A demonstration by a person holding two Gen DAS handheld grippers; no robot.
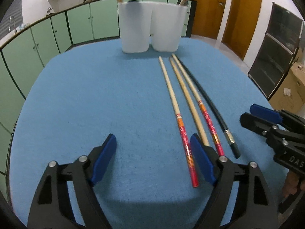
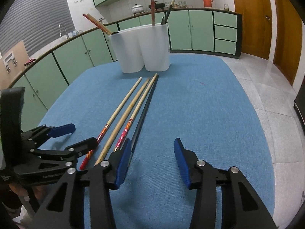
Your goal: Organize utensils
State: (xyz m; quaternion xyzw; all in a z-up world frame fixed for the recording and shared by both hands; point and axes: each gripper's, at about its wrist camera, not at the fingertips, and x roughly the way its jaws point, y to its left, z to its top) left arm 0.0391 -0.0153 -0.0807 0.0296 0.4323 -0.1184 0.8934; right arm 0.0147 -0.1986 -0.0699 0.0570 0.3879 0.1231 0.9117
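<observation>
Several chopsticks lie side by side on the blue table: a red-handled one (image 1: 178, 118), a plain wooden one (image 1: 187, 97), a second red-handled one (image 1: 202, 108) and a black one (image 1: 211, 106). They also show in the right wrist view, the black one (image 2: 144, 112) rightmost. A white two-compartment holder (image 1: 151, 26) stands behind them with chopsticks upright in it. My left gripper (image 1: 153, 158) is open and empty, left of the chopstick handles. My right gripper (image 2: 152, 160) is open and empty, just right of the black chopstick.
The blue table (image 1: 95, 95) ends at a rounded edge. Green cabinets (image 1: 80, 24) run behind it. A wooden door (image 1: 242, 15) and a dark cabinet (image 1: 276, 53) stand at the right. Tiled floor (image 2: 266, 95) lies to the right.
</observation>
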